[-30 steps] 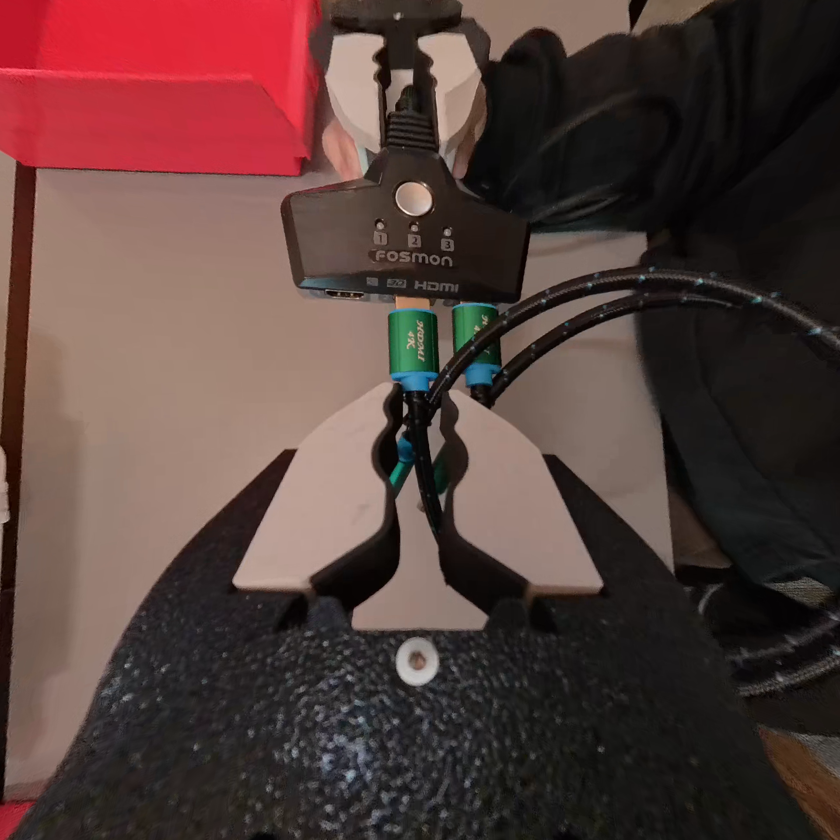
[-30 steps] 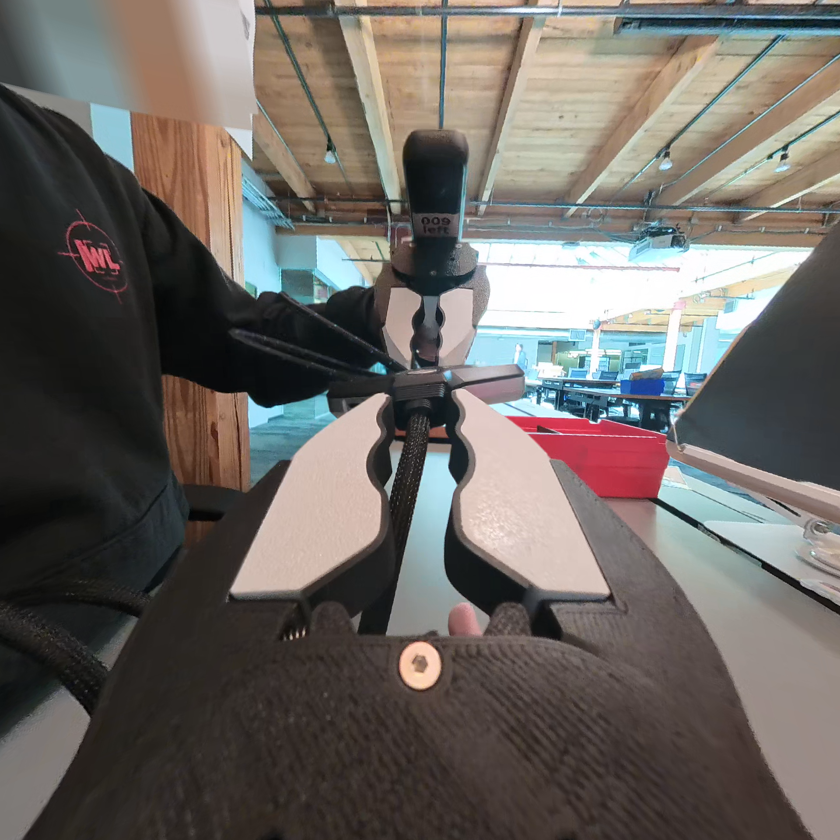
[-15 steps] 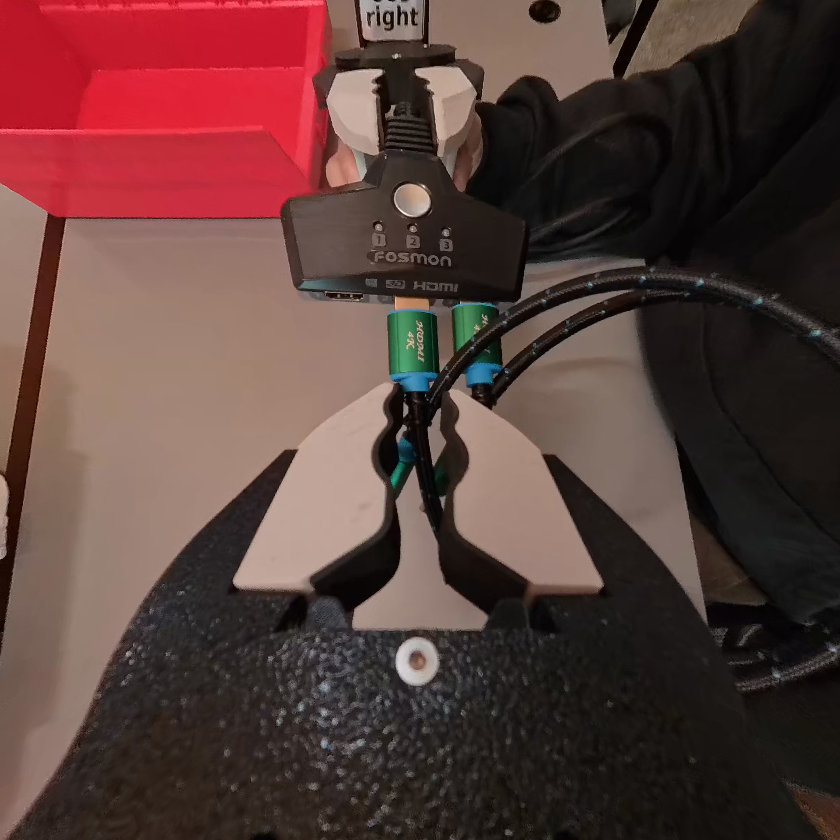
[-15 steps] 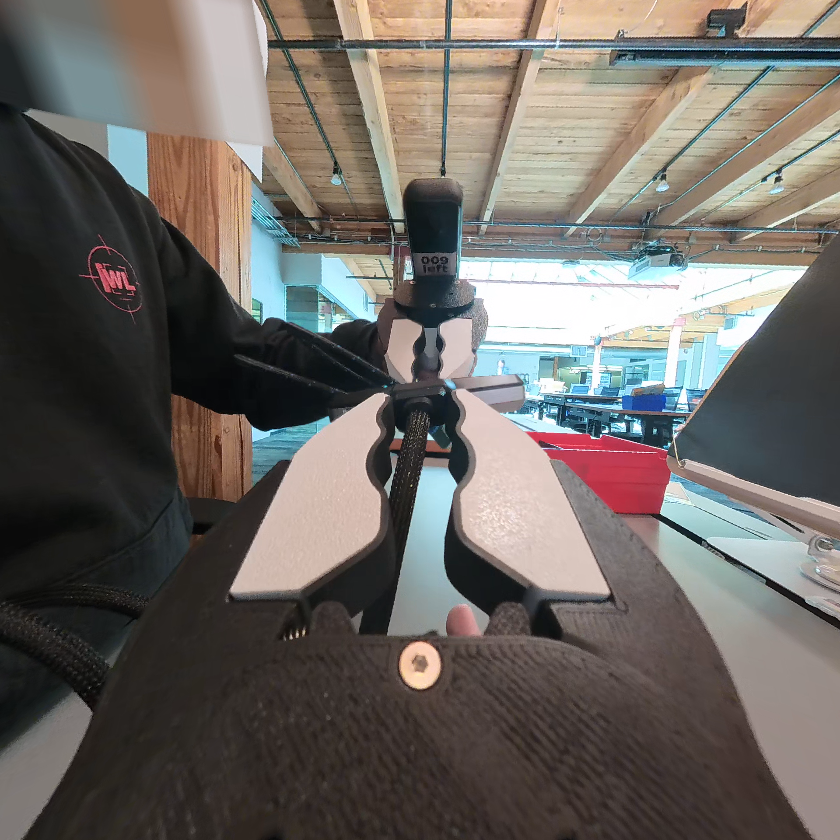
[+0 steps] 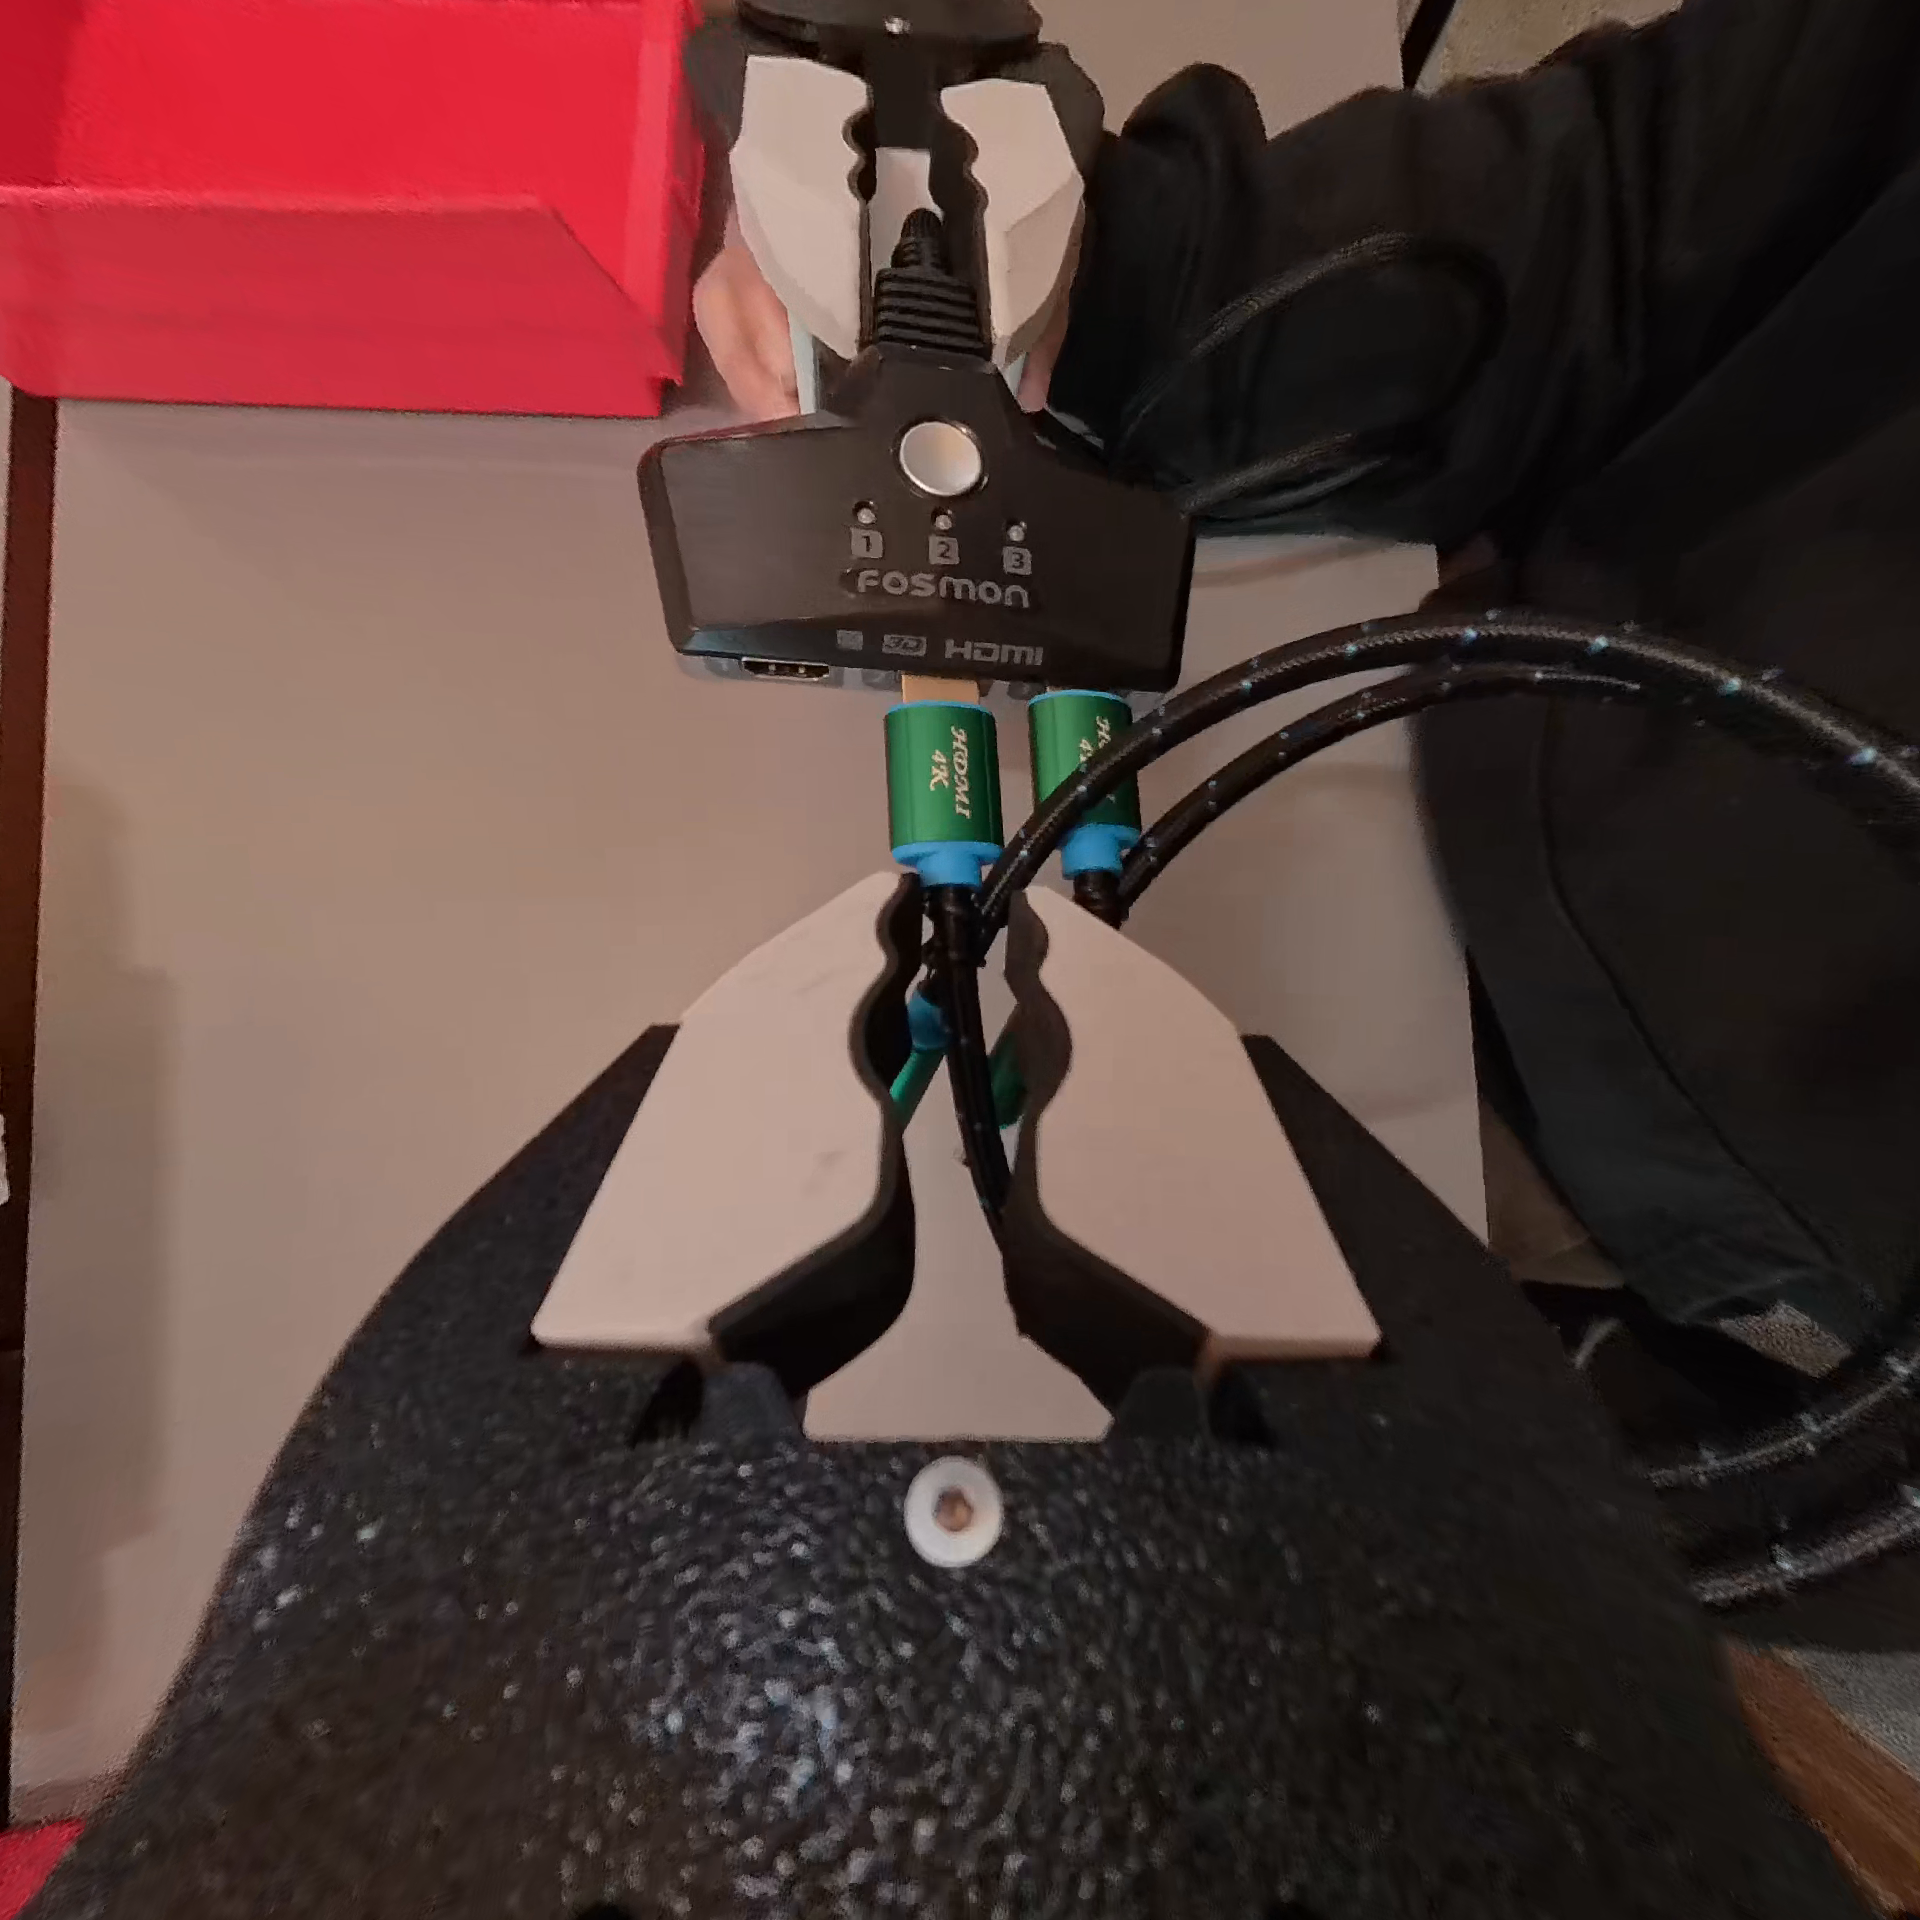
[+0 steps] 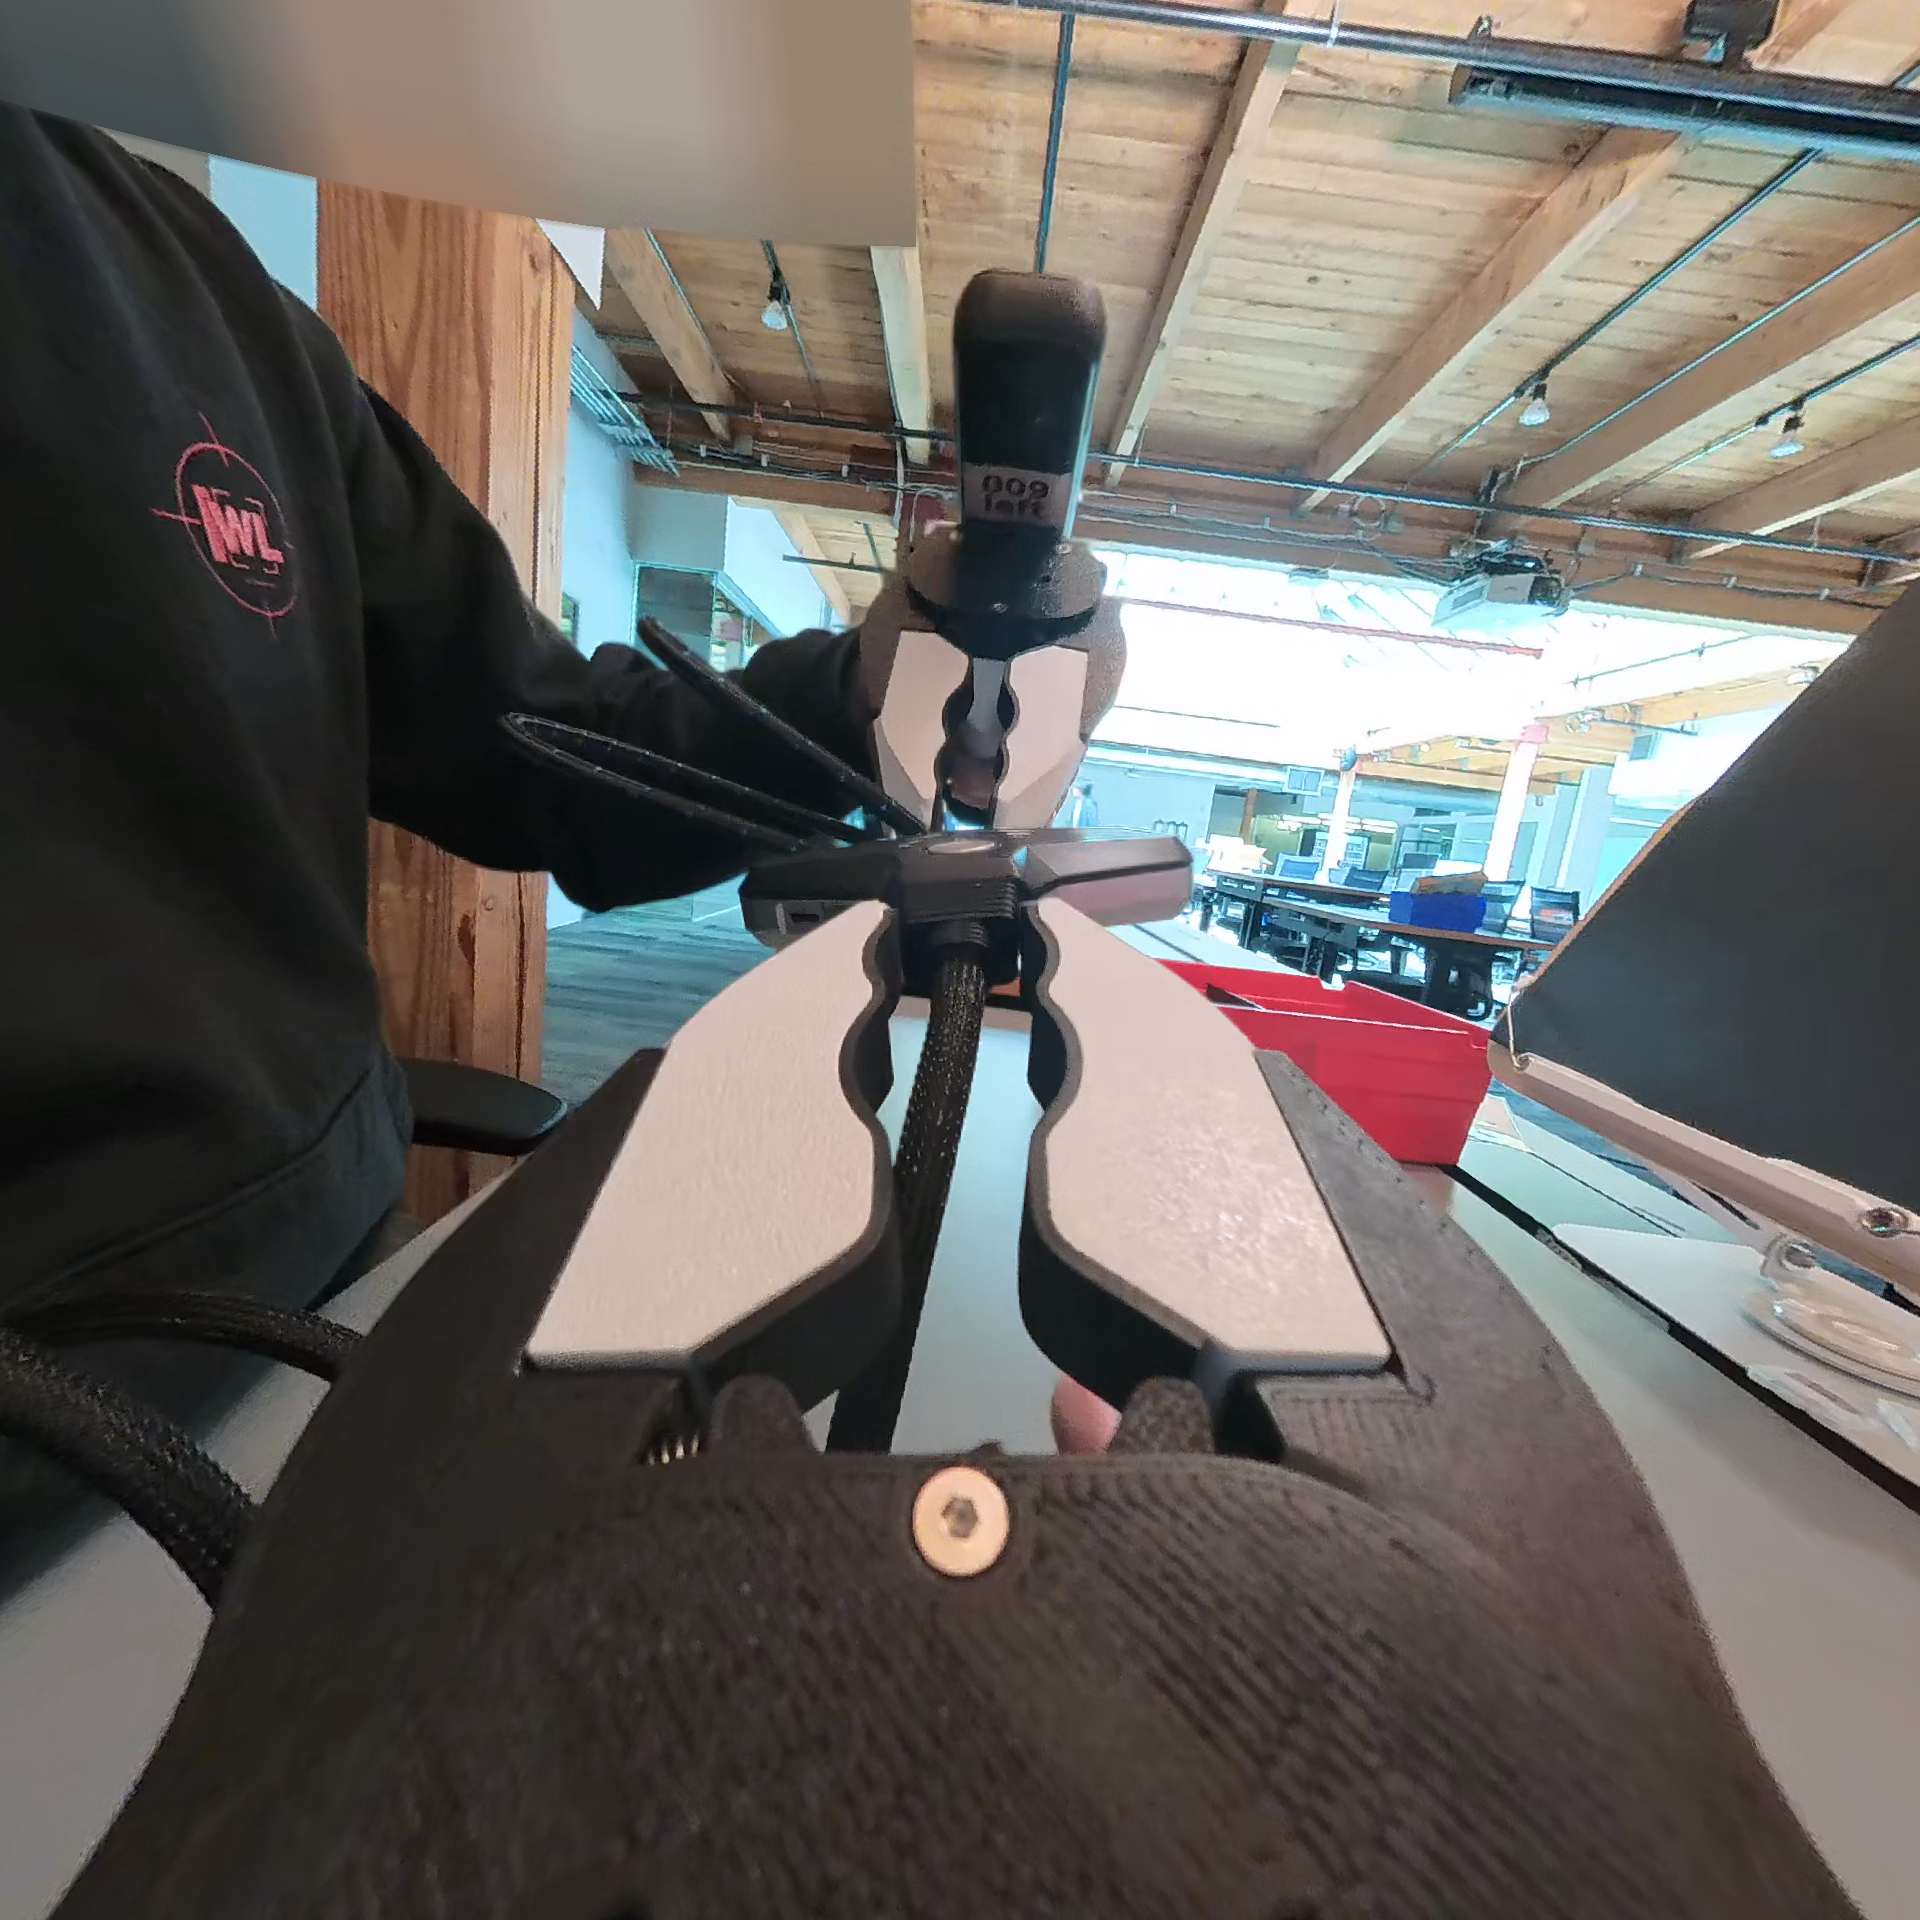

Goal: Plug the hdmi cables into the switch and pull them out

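Observation:
The black HDMI switch (image 5: 925, 551) hangs in the air between my two grippers. My left gripper (image 5: 961, 909) is shut on the black braided cable (image 5: 971, 1039) just behind the middle green plug (image 5: 940, 790). That plug sits partly in the middle port with its gold tip (image 5: 940, 688) showing. A second green plug (image 5: 1081, 769) sits deep in the right port. The left port (image 5: 787, 670) is empty. My right gripper (image 6: 956, 920) is shut on the switch's own braided cable (image 6: 940, 1049) close to the switch (image 6: 966, 868). It also shows in the left wrist view (image 5: 914, 156).
A red bin (image 5: 312, 208) stands on the pale table (image 5: 364, 831) beyond the switch, also in the right wrist view (image 6: 1340, 1049). Two braided cables (image 5: 1455, 675) arc off right past a person's black sleeve (image 5: 1507, 312). A dark slanted panel (image 6: 1745, 935) stands at right.
Both grippers and the switch have shifted together a little against the table and bin. The middle plug's gold tip shows about the same. Both grips are unchanged.

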A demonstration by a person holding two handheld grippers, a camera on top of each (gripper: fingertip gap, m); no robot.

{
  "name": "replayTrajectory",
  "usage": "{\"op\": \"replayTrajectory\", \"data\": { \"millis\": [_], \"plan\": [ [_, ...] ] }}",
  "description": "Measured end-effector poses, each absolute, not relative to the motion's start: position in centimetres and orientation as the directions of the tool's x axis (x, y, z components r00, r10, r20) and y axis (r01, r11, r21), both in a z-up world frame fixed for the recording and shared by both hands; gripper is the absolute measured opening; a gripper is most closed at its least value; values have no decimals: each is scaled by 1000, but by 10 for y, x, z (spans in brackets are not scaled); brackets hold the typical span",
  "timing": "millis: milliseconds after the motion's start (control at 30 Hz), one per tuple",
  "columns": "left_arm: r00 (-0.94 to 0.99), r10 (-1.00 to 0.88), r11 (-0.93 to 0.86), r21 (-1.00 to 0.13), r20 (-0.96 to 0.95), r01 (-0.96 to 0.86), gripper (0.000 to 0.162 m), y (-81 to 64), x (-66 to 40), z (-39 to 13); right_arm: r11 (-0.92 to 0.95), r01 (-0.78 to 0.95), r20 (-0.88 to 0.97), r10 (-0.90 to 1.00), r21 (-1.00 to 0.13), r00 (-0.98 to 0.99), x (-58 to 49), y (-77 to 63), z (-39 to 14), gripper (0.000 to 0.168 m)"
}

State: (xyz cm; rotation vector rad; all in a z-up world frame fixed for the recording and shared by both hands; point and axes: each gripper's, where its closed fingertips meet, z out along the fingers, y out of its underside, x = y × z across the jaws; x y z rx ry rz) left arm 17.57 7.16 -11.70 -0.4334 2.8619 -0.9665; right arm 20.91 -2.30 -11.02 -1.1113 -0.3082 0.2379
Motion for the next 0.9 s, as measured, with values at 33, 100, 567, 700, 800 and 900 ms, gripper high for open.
{"op": "replayTrajectory", "data": {
  "millis": [33,100,567,700,800,900],
  "plan": [
    [-957,-289,769,-594,3,-234,14,72,176,-117,421,-25,130,337,-907,933,209,-23,-111,22],
    [-961,-278,780,-585,-2,-224,14,71,176,-117,421,-28,127,335,-906,934,209,-24,-111,26],
    [-944,-320,731,-612,80,-300,14,72,176,-121,413,12,159,322,-911,933,207,-21,-111,22],
    [-944,-329,715,-644,33,-272,14,68,182,-113,450,-60,102,327,-891,939,214,-23,-107,22],
    [-941,-338,673,-696,12,-251,14,63,186,-99,483,-106,67,327,-869,943,219,-25,-104,22],
    [-941,-338,705,-665,-11,-245,14,65,187,-102,467,-92,73,323,-880,943,218,-23,-107,22]
  ]
}}
